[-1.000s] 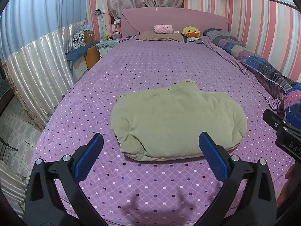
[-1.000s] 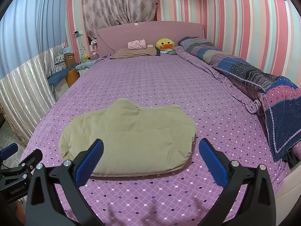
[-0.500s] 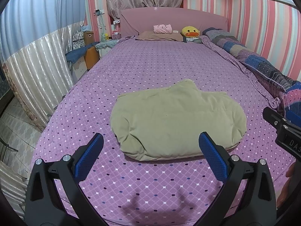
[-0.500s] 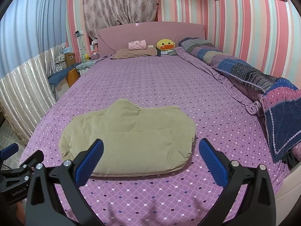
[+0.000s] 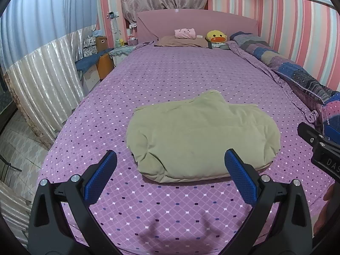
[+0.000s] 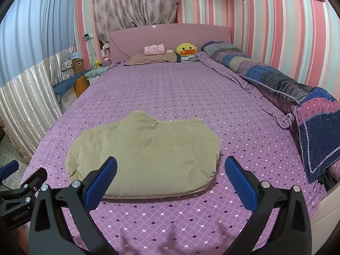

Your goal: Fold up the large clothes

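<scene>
From the left wrist camera, the left hand-held gripper (image 5: 169, 171) is spread wide, blue pads (image 5: 99, 175) far apart and nothing between them, hanging over the near edge of the bed (image 5: 180, 80). The jacket (image 5: 201, 136), a puffy olive thing already folded into a fat bundle, sits on the purple dotted sheet toward the foot of the bed, roughly mid-width, just past the fingertips and not touching them. A collar-ish bump sticks up on its far side. Up at the head there's a brown pillow (image 5: 182, 41) with a pink roll (image 5: 184, 33) on top and a yellow duck plush (image 5: 216, 36) beside it. A patchwork quilt (image 5: 293, 72) is bunched along the right edge. The right hand-held gripper (image 5: 318, 148) pokes in from the right side, only partly in frame. Over in the right wrist camera, the right hand-held gripper (image 6: 170, 177) is just as wide open and holding nothing, also over the near edge. The jacket (image 6: 144, 155) lies a bit left of centre here, its near edge running behind the left pad (image 6: 102, 180), though whether they touch I can't tell. The quilt (image 6: 276, 78) runs down the right edge and the duck plush (image 6: 187, 50) sits by the headboard. A bit of the left hand-held gripper (image 6: 21, 189) shows at the lower left.
</scene>
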`<state>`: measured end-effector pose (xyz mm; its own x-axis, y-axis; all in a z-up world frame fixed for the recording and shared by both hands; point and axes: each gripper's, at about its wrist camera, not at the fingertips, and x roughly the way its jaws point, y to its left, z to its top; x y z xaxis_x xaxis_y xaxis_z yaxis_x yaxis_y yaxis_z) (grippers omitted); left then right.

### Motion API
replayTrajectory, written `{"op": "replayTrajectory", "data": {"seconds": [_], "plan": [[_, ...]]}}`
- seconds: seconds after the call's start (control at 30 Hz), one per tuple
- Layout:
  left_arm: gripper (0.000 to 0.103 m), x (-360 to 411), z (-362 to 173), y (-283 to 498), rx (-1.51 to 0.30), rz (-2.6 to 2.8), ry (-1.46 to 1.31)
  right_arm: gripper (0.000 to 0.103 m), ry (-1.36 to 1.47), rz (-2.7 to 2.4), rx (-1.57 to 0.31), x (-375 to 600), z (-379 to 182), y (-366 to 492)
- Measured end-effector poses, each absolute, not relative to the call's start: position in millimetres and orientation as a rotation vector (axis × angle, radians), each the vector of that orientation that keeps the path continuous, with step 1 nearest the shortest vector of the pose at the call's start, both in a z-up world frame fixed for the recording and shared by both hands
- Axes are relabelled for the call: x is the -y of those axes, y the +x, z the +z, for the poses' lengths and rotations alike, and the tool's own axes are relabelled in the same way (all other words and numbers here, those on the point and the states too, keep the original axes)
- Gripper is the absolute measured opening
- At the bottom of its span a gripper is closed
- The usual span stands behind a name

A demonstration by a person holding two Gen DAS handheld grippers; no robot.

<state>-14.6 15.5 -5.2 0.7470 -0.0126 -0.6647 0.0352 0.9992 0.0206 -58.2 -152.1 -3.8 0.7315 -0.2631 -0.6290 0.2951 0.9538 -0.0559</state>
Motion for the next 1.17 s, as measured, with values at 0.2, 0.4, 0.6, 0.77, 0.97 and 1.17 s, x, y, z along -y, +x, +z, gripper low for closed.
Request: {"op": "replayTrajectory", "data": {"seconds": [0.2,0.4,0.6,0.77,0.97,1.17], "plan": [[0.100,-18.1,-5.7,-13.4,-0.728,-0.017,0.030,0.101,0.048,-0.306,-0.690,154.8,-7.3,-59.3],[0.100,-19.1,-6.4,-12.5,-0.728,-0.017,0.031,0.101,0.046,-0.308,-0.691,155.1,-8.4,-60.3],[0.100,-19.2,-6.3,-12.1,-0.732,-0.018,0.027,0.101,0.045,-0.307,-0.691,155.1,-8.8,-60.6],[0.100,-20.7,-7.8,-11.9,-0.736,-0.015,0.026,0.101,0.045,-0.308,-0.691,154.6,-8.9,-59.8],[0.100,-21.7,-8.3,-12.6,-0.735,-0.014,0.024,0.101,0.044,-0.308,-0.693,155.0,-9.5,-60.0],[0.100,-21.6,-7.5,-12.3,-0.741,-0.012,0.021,0.101,0.042,-0.309,-0.693,154.6,-9.2,-59.8]]}}
